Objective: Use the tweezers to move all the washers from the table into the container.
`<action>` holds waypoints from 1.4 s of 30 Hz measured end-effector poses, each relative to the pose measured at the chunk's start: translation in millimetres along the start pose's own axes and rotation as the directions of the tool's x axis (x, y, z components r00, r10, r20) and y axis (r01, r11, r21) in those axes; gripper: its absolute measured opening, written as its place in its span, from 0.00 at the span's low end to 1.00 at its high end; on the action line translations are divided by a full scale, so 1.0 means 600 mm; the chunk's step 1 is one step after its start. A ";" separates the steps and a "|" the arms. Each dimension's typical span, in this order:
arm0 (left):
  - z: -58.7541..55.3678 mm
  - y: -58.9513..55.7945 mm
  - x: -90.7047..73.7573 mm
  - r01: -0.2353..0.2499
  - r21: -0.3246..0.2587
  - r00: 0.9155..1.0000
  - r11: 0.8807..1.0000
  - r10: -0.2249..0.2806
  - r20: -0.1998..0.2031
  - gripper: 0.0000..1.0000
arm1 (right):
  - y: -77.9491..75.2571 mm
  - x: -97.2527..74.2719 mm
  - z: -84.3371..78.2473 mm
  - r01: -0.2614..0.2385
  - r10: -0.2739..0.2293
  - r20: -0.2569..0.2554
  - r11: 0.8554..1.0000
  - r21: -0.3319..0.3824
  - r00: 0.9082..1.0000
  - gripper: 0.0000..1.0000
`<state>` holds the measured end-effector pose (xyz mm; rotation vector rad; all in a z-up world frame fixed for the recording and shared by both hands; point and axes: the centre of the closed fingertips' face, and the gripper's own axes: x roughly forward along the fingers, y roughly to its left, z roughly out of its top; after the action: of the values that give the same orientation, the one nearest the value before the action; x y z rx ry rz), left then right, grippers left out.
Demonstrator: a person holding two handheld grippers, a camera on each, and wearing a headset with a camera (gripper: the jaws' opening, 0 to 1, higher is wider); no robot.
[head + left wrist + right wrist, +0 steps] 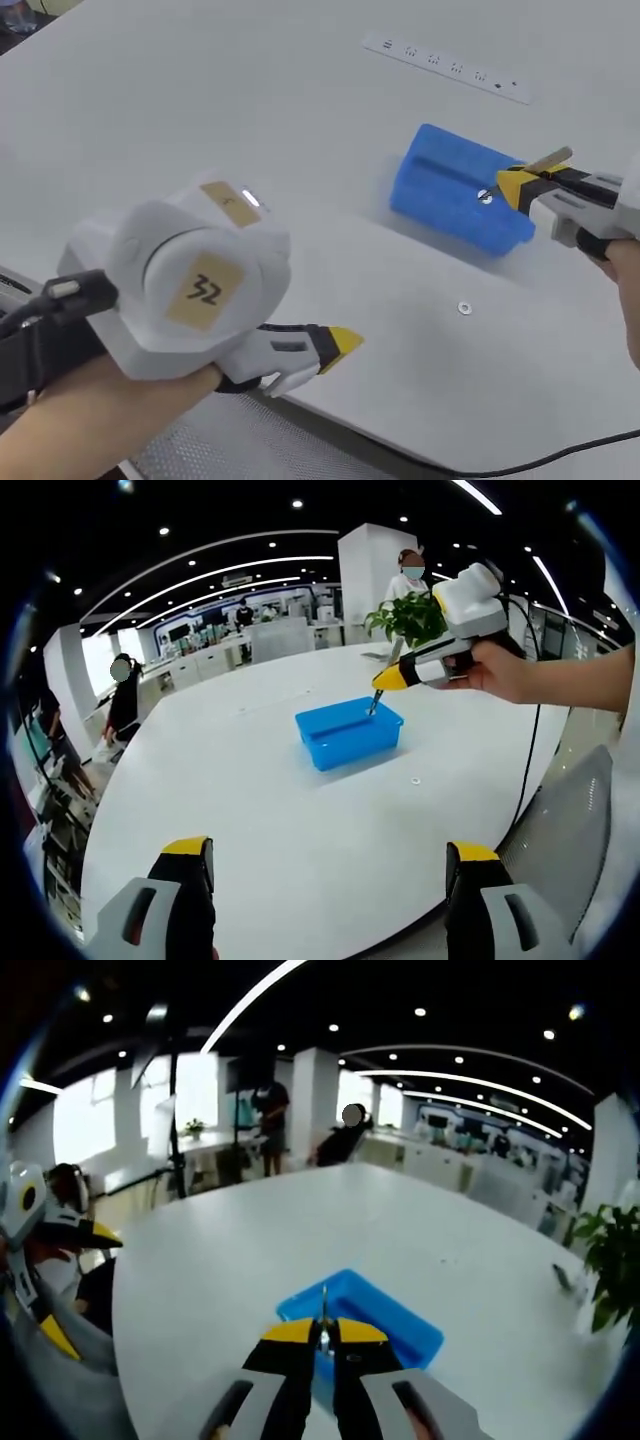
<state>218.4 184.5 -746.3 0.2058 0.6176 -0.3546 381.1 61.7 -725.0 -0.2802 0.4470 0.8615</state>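
One washer (465,308), a small flat metal ring, lies on the smooth white worktop (200,90) betw. the container and the worktop's near edge, apart from both. Tweezers (548,160): thin, metal, tips angled down over the container (450,185), a blue rectangular plastic tub w/ open top and raised lip, standing well in from the near edge. At the tweezers' tip is a tiny silvery speck (485,197), too small to tell what it is. R gripper (515,186) has its yellow-tipped jaws pinched together on the tweezers, above the container's right part in head view. L gripper (340,345), w/ a rounded white shell and black-and-yellow jaws, hangs over the worktop's near edge; in the left gripper view its jaws stand wide apart. Farther back a long white power strip (445,68) lies flat. A black cable (560,455) curves along the near edge at right.
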 end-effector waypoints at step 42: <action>0.002 -0.007 -0.001 0.011 0.013 1.000 1.000 -0.011 -0.012 0.99 | -0.036 0.115 -0.099 -0.052 0.052 -0.191 0.999 0.002 0.980 0.03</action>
<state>217.1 180.6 -745.7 0.2176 0.6285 -0.3686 421.4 69.6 -808.7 -0.3577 0.6343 0.8902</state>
